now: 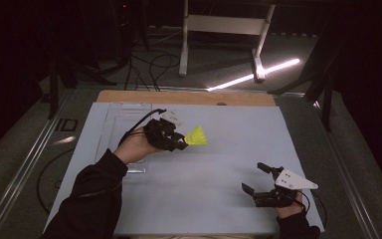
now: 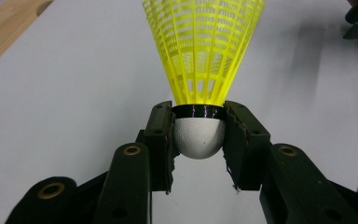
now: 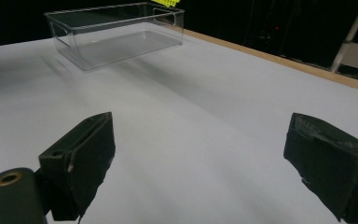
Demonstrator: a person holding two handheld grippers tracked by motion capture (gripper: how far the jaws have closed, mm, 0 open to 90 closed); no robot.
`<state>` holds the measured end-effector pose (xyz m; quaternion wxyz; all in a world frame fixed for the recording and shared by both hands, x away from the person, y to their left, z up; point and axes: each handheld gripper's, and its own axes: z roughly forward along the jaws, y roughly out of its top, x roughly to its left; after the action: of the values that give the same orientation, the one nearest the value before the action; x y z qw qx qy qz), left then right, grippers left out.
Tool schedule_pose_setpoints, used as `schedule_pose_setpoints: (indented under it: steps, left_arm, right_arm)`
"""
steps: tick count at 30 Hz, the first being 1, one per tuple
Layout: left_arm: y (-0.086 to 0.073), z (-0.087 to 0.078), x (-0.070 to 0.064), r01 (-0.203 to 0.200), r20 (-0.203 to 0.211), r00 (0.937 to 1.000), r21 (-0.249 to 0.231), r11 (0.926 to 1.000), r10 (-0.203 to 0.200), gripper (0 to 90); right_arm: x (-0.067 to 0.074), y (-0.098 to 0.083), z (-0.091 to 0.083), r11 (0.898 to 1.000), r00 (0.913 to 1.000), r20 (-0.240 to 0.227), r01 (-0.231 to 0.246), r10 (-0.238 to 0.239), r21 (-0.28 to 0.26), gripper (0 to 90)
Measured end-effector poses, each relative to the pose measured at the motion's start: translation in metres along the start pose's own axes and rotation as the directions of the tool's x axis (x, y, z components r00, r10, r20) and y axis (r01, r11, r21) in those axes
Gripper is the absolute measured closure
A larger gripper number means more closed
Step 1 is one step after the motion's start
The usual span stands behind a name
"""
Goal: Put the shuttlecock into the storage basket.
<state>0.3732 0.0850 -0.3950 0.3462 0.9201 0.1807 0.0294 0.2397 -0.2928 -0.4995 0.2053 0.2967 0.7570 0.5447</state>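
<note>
- Pale grey table top [image 1: 219, 199] spreads before you, dark room behind.
- Your left gripper [image 2: 198, 140] clamps a yellow plastic shuttlecock [image 2: 204, 51] by its white cork.
- Your right gripper [image 3: 200, 163] rests with jaws apart, holding nothing.

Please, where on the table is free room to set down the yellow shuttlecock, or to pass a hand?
The white table is bare between the left tongs, which grip the shuttlecock, and the open right tongs. The far right part up to the wooden edge is free too. The clear bin takes the far left side.
</note>
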Motion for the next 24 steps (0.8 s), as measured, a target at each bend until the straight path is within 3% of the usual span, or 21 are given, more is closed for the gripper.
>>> schedule_pose_setpoints:
  steps: [13,24]
  left_arm:
    - [-0.010,-0.023,0.005,0.027,-0.031,0.9991,-0.006,0.9996,-0.027,65.6]
    - [-0.021,-0.045,0.009,0.058,-0.088,0.9944,-0.023,0.9981,-0.060,65.6]
  right_arm:
    - [0.000,0.000,0.001,1.000,1.0000,-0.001,0.000,0.000,0.001,8.8]
    - [0.000,0.000,0.001,1.000,1.0000,0.000,-0.001,0.001,0.002,8.8]
